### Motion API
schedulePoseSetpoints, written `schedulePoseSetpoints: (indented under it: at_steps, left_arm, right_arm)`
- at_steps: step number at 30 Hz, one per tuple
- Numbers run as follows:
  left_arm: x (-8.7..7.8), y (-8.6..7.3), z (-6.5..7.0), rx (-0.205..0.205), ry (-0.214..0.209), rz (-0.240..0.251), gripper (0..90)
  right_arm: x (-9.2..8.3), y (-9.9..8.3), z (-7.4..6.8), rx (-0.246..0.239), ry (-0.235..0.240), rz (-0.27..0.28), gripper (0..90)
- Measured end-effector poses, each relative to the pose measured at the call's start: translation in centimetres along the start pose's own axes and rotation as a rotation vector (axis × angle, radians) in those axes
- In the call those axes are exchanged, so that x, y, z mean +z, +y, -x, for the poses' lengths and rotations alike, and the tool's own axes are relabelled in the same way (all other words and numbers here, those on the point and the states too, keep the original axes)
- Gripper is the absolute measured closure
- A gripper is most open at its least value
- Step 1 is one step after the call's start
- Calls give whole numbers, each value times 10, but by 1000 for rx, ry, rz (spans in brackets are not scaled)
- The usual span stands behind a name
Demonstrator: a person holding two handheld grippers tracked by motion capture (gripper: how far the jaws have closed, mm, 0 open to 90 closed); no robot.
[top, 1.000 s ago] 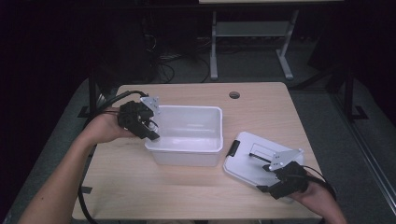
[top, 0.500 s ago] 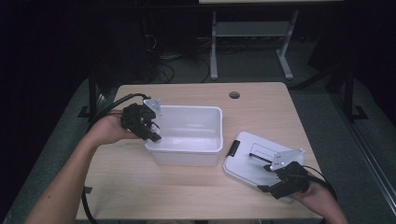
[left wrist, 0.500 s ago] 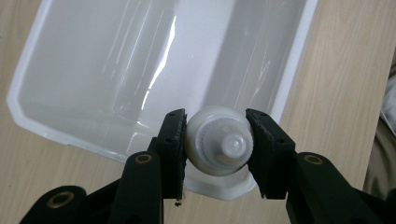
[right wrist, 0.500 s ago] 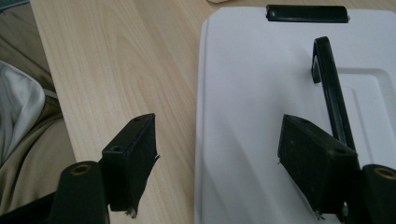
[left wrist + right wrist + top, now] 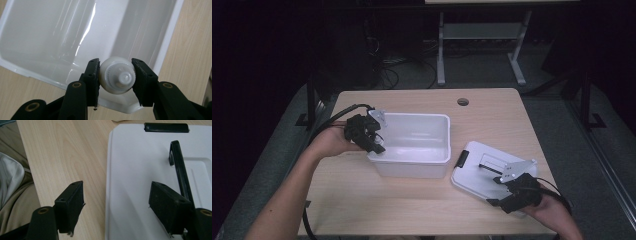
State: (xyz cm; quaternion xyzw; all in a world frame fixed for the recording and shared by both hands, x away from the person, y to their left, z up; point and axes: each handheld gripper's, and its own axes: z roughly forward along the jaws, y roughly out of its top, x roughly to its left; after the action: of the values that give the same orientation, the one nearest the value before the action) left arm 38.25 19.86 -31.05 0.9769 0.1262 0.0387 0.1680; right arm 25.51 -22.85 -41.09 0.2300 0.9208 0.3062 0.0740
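A white plastic bin (image 5: 414, 145) stands open in the middle of the wooden table (image 5: 412, 210). My left gripper (image 5: 373, 143) hangs over the bin's left rim, shut on a small white ribbed round object (image 5: 117, 75) with a knob on its end, above the bin's corner (image 5: 75, 32). The bin's white lid (image 5: 489, 170) with a black handle (image 5: 180, 172) and black clip (image 5: 165, 127) lies flat at the right. My right gripper (image 5: 507, 192) rests at the lid's near edge (image 5: 130, 185), open, one jaw over the wood and the other over the lid.
A round cable hole (image 5: 463, 101) is in the table's far edge. A dark floor with cables and a white metal stand (image 5: 482, 35) lies behind the table. A person's clothing (image 5: 12, 185) shows beside the table's edge.
My left gripper has sunk slightly toward the bin's left rim with the white object held. The right gripper has stayed in place on the lid.
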Motion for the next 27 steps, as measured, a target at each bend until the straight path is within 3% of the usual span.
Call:
schedulePoseSetpoints:
  at_steps: [8,27]
  left_arm:
    - [8,4,0,6,4,-13,601]
    - [31,-10,-3,-32,-11,-3,600]
  right_arm:
    - [0,1,-1,-4,0,1,275]
    - [0,2,-2,-15,2,10,275]
